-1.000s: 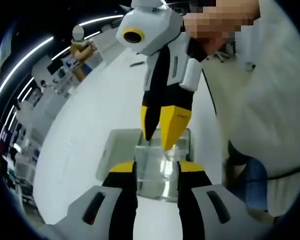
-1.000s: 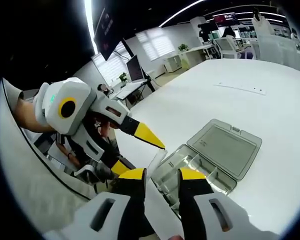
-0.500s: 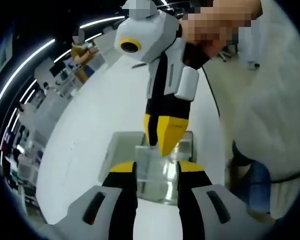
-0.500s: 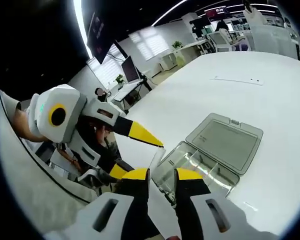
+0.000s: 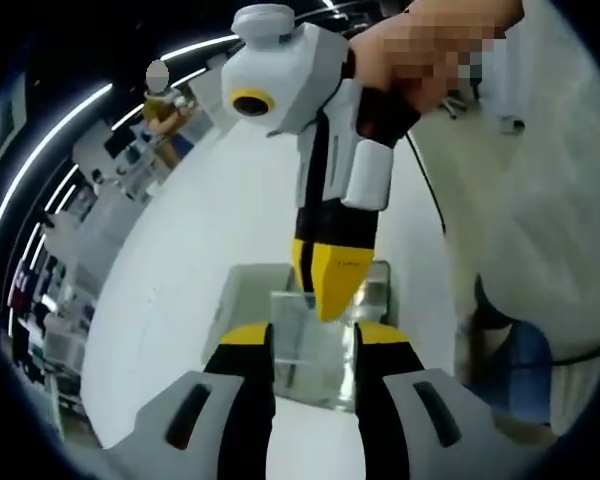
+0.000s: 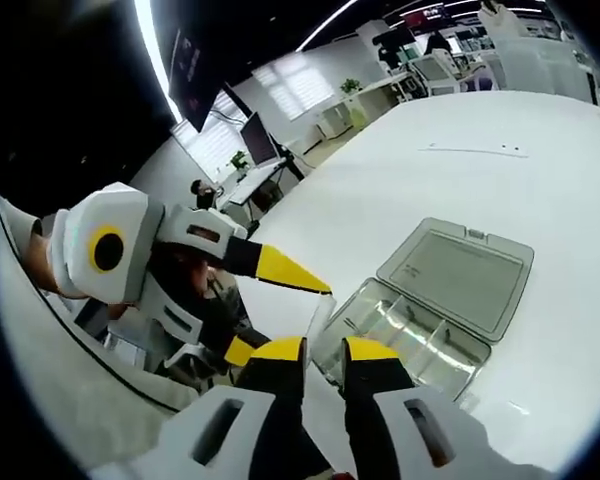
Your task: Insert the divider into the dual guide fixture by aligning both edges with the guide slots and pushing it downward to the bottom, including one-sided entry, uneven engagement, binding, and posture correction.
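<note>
A clear plastic divider (image 5: 307,322) stands upright between my left gripper's (image 5: 312,338) jaws, which hold it by its two side edges. My right gripper (image 5: 325,300) comes down from above with its yellow tips pinched on the divider's top edge. In the right gripper view my right gripper (image 6: 323,350) has its jaws close together on the divider (image 6: 318,316), and my left gripper (image 6: 283,320) reaches in from the left. The clear fixture box (image 6: 420,335) with several compartments lies just beyond on the table, its hinged lid (image 6: 462,272) folded open. The divider hangs over the box's near end.
The box sits on a wide white table (image 6: 500,150). A person in a white top (image 5: 550,200) stands close on the right of the left gripper view. Desks, monitors and other people stand far behind.
My right gripper's jaws have drawn together on the divider's top edge. Both views have shifted slightly with the hands; the box and lid lie as before.
</note>
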`<control>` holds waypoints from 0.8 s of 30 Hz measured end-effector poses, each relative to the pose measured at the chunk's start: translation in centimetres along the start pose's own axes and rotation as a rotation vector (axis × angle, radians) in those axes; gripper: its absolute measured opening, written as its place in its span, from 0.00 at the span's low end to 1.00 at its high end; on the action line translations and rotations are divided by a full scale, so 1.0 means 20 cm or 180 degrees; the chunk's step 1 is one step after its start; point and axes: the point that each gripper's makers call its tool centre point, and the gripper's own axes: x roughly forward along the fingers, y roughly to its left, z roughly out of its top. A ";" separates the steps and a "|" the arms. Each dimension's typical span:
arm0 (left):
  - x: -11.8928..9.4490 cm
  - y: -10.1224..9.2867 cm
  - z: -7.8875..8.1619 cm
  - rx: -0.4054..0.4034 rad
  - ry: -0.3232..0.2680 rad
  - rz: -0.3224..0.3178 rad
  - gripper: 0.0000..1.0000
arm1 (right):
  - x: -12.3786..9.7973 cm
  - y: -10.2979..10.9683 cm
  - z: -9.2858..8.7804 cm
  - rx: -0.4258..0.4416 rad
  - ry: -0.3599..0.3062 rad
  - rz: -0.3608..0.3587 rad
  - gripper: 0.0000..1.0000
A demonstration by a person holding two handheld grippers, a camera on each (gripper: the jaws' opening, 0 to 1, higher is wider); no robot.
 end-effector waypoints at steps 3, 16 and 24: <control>0.00 -0.01 0.00 0.0045 0.0011 0.0028 0.26 | 0.00 -0.01 -0.01 0.0033 0.0013 -0.0001 0.09; 0.02 0.00 0.00 0.0092 0.0029 0.0108 0.27 | 0.01 -0.01 -0.02 0.0192 0.0041 0.0052 0.04; 0.03 -0.01 0.00 0.0186 0.0053 0.0136 0.27 | 0.02 0.00 -0.02 0.0253 0.0052 0.0089 0.00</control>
